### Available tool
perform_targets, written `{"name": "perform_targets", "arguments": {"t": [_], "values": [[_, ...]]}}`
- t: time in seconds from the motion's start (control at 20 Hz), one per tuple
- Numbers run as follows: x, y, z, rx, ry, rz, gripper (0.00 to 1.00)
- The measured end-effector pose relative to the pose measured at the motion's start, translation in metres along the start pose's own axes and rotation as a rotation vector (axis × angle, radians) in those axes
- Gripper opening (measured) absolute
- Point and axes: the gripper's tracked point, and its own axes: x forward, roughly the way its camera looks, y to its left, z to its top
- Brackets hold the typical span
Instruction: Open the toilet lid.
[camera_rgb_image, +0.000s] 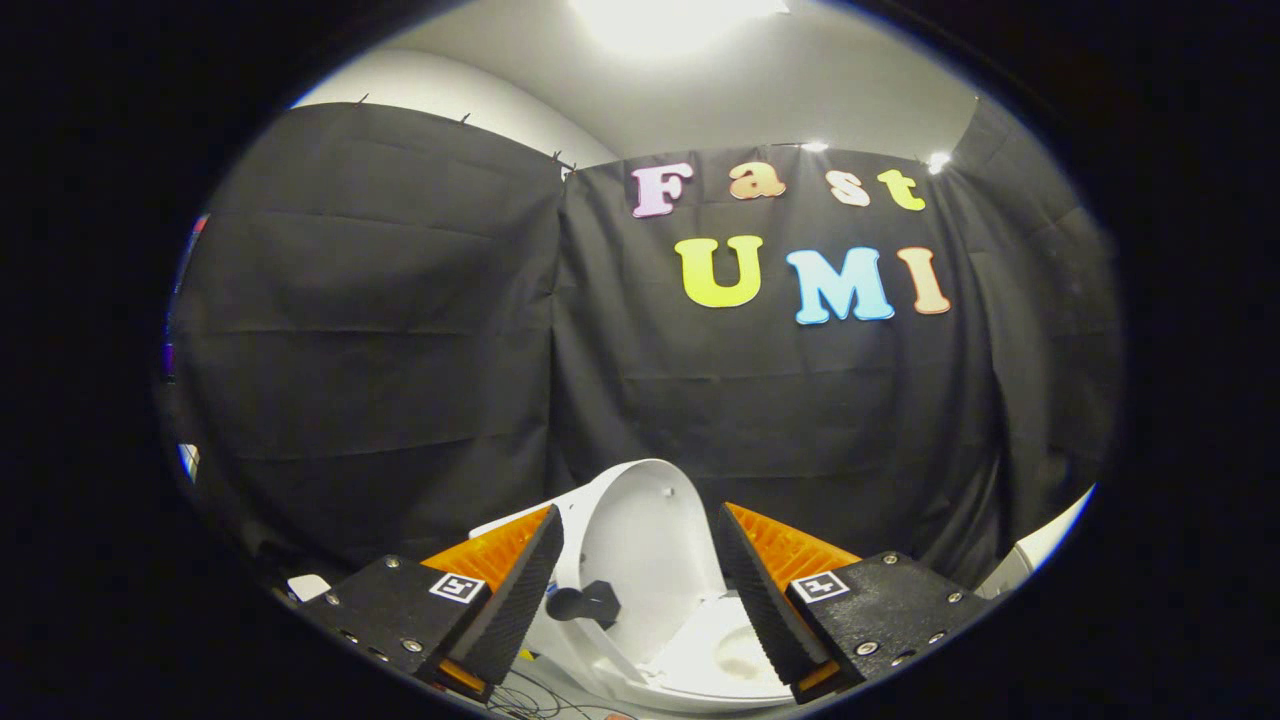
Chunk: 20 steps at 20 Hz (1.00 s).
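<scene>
1. The gripper (640, 560) was nearest, its two fingers spread wide apart with nothing pinched between them; the left finger (515, 590) and the right finger (760, 590) each showed a black ribbed pad with an orange back and a black mount carrying a small square marker.
2. Between and just beyond the fingers stood the toilet (700, 670), white and glossy; its seat ring and bowl lay low, toward the right finger.
3. The toilet lid (640, 540) was raised, standing nearly upright behind the seat with its pale inner face turned toward the fingers.
4. A small dark knob-like piece (585, 603) showed against the lower left of the lid, close to the left finger's tip; what it was could not be told.
5. Thin cables (530, 700) lay on the surface just below the toilet, beside the left finger.
6. Behind the toilet hung the booth's black cloth wall (400, 350), creased in horizontal folds, with a seam to the left of the lid.
7. Above the cloth were a white wall and ceiling (780, 90), with a bright ceiling light (670, 20) well above the toilet.
</scene>
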Motion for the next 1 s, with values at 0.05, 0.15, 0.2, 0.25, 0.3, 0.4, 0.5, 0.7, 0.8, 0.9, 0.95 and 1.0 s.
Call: {"name": "perform_targets", "arguments": {"t": [0.05, 0.15, 0.2, 0.25, 0.3, 0.4, 0.5, 0.7, 0.8, 0.9, 0.95, 1.0], "values": [[-0.006, -0.016, 0.005, 0.0, -0.01, -0.019, 0.95], [-0.02, -0.048, 0.017, 0.012, -0.042, -0.048, 0.95], [-0.028, -0.059, 0.021, 0.022, -0.063, -0.046, 0.95], [-0.037, -0.068, 0.027, 0.022, -0.087, -0.043, 0.95], [-0.046, -0.081, 0.034, 0.015, -0.108, -0.057, 0.95], [-0.063, -0.111, 0.04, -0.003, -0.123, -0.098, 0.95], [-0.079, -0.134, 0.037, -0.023, -0.114, -0.137, 0.95], [-0.1, -0.165, 0.037, -0.028, -0.136, -0.177, 0.95], [-0.103, -0.189, 0.026, -0.026, -0.116, -0.21, 0.95], [-0.102, -0.202, 0.017, -0.01, -0.093, -0.226, 0.95], [-0.102, -0.208, 0.014, -0.001, -0.085, -0.232, 0.95], [-0.102, -0.214, 0.012, 0.005, -0.078, -0.241, 0.95]]}}
